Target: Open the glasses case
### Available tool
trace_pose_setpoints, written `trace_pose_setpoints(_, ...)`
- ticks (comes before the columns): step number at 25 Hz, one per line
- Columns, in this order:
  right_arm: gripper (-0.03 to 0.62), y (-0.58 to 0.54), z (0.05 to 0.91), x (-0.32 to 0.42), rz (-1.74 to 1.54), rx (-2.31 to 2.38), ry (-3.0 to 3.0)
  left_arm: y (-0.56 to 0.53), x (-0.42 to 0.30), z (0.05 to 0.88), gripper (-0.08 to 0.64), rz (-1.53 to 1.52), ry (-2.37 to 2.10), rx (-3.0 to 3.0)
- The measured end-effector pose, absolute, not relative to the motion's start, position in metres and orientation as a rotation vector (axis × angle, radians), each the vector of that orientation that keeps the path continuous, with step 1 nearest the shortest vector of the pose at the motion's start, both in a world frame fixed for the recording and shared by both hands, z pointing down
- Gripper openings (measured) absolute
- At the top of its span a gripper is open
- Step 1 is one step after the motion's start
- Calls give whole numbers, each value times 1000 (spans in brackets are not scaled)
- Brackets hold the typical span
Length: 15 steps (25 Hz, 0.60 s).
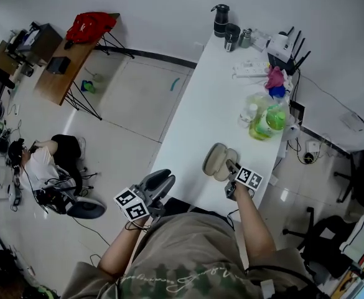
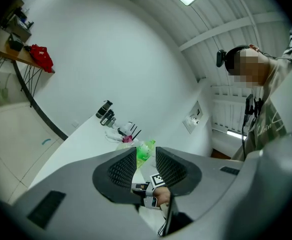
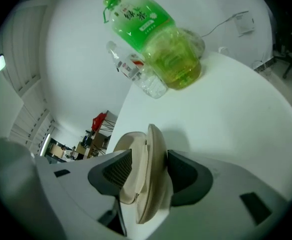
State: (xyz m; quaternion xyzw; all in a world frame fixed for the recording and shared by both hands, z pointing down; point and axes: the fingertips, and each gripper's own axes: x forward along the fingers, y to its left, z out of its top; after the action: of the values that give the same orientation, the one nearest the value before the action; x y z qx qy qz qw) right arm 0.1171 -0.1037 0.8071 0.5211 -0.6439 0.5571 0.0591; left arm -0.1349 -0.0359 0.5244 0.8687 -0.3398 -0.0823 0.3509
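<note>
A beige glasses case (image 1: 218, 161) lies at the near end of the white table (image 1: 210, 92). In the right gripper view the case (image 3: 153, 144) stands on edge between the jaws, its two shells parted a little along the seam. My right gripper (image 1: 230, 168) (image 3: 148, 166) is around the case from its near side; the left pad lies close against one shell and the right pad stands a little off the other. My left gripper (image 1: 163, 180) (image 2: 146, 161) hovers beyond the table's left edge, pointing level, open with nothing between its pads.
A green bottle (image 1: 270, 120) (image 3: 155, 39) and a clear bottle (image 1: 249, 114) stand mid-table on the right. At the far end are a flask and cups (image 1: 222, 18), a power strip (image 1: 250, 68) and a router (image 1: 284, 42). A person (image 1: 42, 161) sits on the floor at left.
</note>
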Motion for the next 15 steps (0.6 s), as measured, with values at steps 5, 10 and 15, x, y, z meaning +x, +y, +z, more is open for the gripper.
trace_pose_setpoints(5,201,-88,715,138,1518,1755,-2211,-38,-130,524,126,-206,-745,2287)
trace_pose_setpoints(10,201,-45,600,105,1238,1744,-2616,-34,-118,537,6,-120,-589,2382)
trace_pose_setpoints(15,201,2,553,66,1085,1599,-2777,-11,-96,519,6,-152,-471,2457)
